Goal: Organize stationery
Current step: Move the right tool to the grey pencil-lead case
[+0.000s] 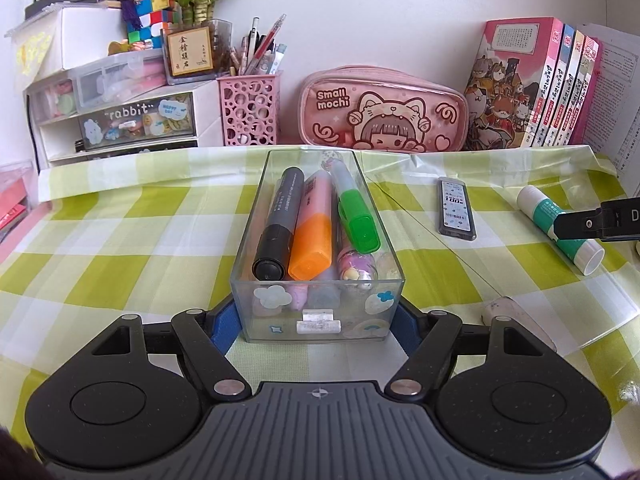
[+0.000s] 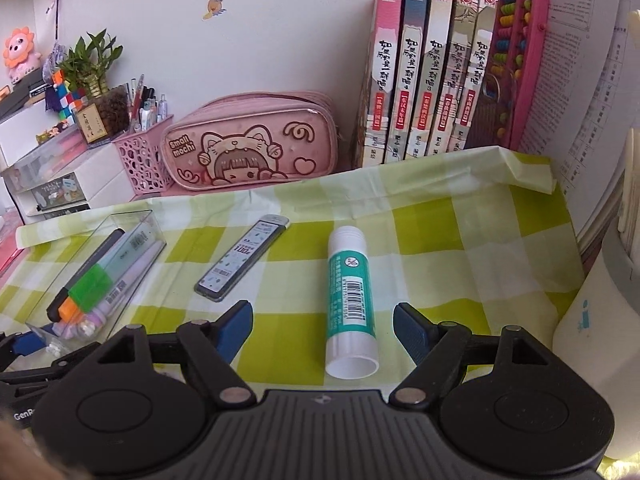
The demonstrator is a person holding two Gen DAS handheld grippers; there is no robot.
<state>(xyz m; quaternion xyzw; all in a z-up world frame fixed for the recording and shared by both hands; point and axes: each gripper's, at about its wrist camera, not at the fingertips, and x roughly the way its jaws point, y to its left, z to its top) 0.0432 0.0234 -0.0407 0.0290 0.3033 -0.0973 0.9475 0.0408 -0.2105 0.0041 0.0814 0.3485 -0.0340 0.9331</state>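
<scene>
Five books (image 2: pixel 432 64), pink pencil case (image 2: pixel 252 144) behind

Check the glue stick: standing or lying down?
Lying down. The glue stick rests lengthwise on the checked tablecloth, between the right gripper's open fingers, untouched.

We see both views in bright, even, soft light, with only faint shadows on the green-and-white checked plastic tablecloth (image 1: pixel 120 240). Its creased far edge shines a little, and the clear rectangular plastic box (image 1: pixel 320 320) shows pale reflections on its walls. Fisheye distortion bows the row of upright pink-spined books (image 2: pixel 436 64) and darkens the frame corners. The centre is sharp; the white wall (image 2: pixel 280 20) looks slightly washed out.
</scene>
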